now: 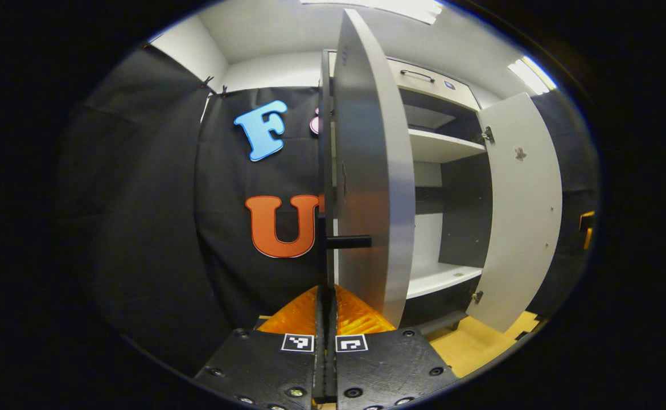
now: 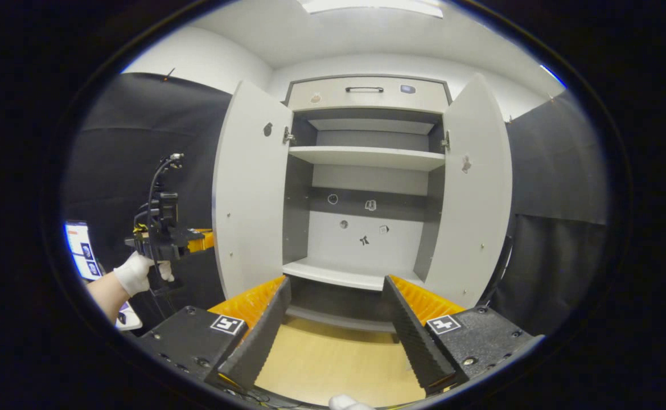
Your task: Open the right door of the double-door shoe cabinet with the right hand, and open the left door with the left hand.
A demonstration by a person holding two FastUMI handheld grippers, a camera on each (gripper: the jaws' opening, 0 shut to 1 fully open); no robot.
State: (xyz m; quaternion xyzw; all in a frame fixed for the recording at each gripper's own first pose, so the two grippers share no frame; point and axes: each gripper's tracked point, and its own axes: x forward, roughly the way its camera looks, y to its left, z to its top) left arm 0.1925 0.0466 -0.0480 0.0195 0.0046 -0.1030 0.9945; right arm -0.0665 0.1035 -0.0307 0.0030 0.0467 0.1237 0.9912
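The shoe cabinet (image 2: pixel 367 94) stands with both doors swung wide. The left door (image 2: pixel 250 199) and right door (image 2: pixel 475 193) show their inner faces in the right gripper view. My right gripper (image 2: pixel 336 282) is open in front of the cabinet, nothing between its fingers. In the left gripper view the left door (image 1: pixel 367 171) is seen almost edge-on, with its black handle (image 1: pixel 347 242) sticking out just beyond my left gripper (image 1: pixel 326 291), whose fingers are shut together. The right door (image 1: pixel 521 210) hangs open behind. A gloved hand (image 2: pixel 134 273) holds the left gripper (image 2: pixel 202 239) outside the left door.
Inside are an upper shelf (image 2: pixel 367 156) and a lower shelf (image 2: pixel 338 273), both bare, with a drawer (image 2: pixel 364 89) across the top. A pale wood floor (image 2: pixel 333 359) lies before the cabinet. A lit screen (image 2: pixel 79 247) stands at far left, and black cloth hangs on both sides.
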